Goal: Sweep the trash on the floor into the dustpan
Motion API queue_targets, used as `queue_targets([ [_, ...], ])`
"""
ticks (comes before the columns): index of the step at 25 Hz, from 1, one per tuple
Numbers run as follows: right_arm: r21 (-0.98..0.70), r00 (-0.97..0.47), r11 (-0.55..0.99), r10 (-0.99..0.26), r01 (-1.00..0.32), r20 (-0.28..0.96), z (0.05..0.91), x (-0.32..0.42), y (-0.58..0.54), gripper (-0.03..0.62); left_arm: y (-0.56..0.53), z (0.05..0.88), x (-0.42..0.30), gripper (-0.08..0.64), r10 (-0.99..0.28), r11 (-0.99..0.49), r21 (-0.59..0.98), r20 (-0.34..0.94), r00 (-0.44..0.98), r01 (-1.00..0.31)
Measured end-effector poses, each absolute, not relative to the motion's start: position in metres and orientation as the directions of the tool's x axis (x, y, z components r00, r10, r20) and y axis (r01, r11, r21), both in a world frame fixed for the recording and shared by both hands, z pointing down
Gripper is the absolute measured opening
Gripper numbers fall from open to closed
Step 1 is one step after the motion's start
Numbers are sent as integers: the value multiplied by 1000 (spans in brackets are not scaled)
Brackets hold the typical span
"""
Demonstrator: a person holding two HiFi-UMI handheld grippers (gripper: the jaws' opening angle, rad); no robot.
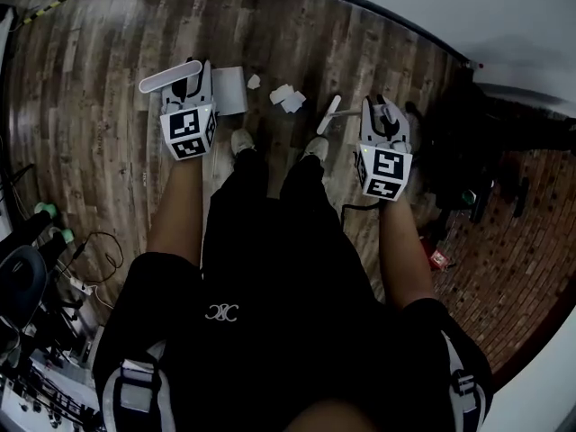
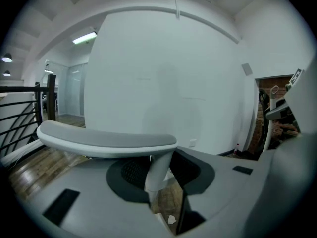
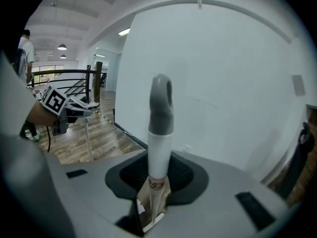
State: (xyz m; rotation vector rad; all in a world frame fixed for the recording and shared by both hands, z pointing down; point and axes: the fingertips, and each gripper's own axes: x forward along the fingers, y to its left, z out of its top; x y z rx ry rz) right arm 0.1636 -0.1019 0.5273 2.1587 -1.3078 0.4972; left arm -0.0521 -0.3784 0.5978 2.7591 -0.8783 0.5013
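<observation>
In the head view my left gripper [image 1: 191, 86] is shut on the white handle [image 1: 167, 79] of a grey dustpan [image 1: 230, 90] that rests on the wooden floor just ahead of it. White paper scraps [image 1: 288, 98] lie on the floor to the right of the pan, with one smaller scrap [image 1: 255, 81] near its corner. My right gripper [image 1: 382, 117] is shut on the broom, whose white lower part [image 1: 328, 113] slants toward the scraps. The left gripper view shows the dustpan handle's stem [image 2: 158, 168] between the jaws. In the right gripper view, the broom handle [image 3: 159, 128] stands upright in the jaws.
The person's shoes [image 1: 241, 140] stand just behind the scraps. Dark equipment [image 1: 468, 160] sits at the right on a brick-pattern floor [image 1: 504, 268]. Cables and devices [image 1: 45, 268] crowd the lower left. A white wall [image 1: 432, 7] runs along the far side.
</observation>
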Motion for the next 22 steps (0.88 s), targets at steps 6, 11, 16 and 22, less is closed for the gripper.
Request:
queue_targets([
  [6, 224, 314, -224, -756, -949, 575, 536, 119, -168, 97, -377, 600, -66, 112, -497, -811, 121, 373, 784, -572],
  [11, 173, 186, -105, -808, -979, 559, 530, 86, -224, 97, -371, 602, -67, 120, -480, -812, 153, 373, 794, -563],
  [16, 138, 66, 10, -841, -990, 536, 519, 37, -270, 97, -372, 603, -75, 121, -487, -812, 130, 384, 784, -568],
  [22, 103, -7, 67, -870, -992, 494, 503, 0, -307, 97, -375, 602, -85, 121, -487, -805, 145, 391, 781, -575],
])
